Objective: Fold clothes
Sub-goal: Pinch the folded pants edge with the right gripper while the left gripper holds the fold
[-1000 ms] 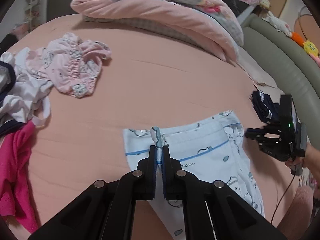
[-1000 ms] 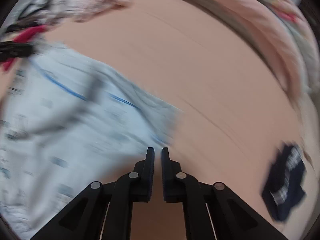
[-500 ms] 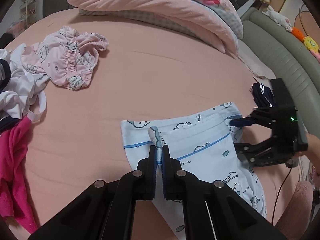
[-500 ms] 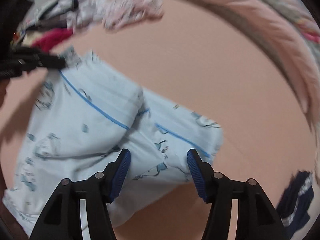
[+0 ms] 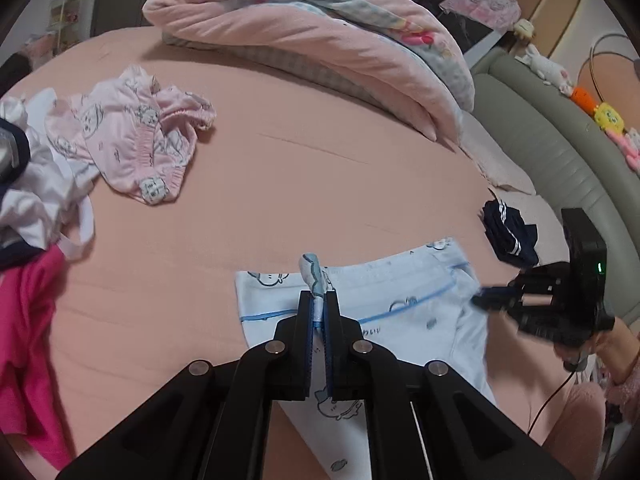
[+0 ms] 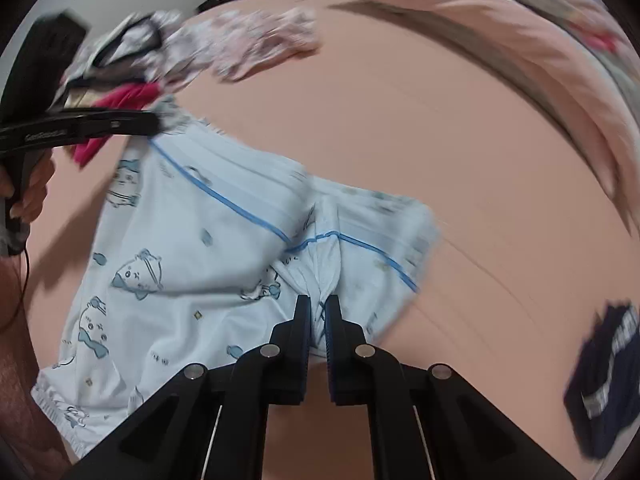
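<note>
The light blue shorts [image 6: 192,240], printed with cartoon animals and a blue stripe, lie on the pink bed sheet [image 5: 320,152] near its front edge. The left gripper [image 5: 319,304] is clamped on a pinched-up fold at the waistband; the cloth stands up between its pads. The right gripper [image 6: 318,312] has just closed its jaws on a bunched fold at the other side of the shorts, and cloth is gripped between them. In the left wrist view the right gripper appears at the shorts' right edge, held by a hand [image 5: 600,344].

A folded navy garment [image 5: 508,236] lies just beyond the shorts. Pink patterned clothing [image 5: 136,148], white clothing [image 5: 36,196] and a magenta garment [image 5: 28,340] lie well apart to the left. A folded pink quilt [image 5: 320,28] lies at the far end.
</note>
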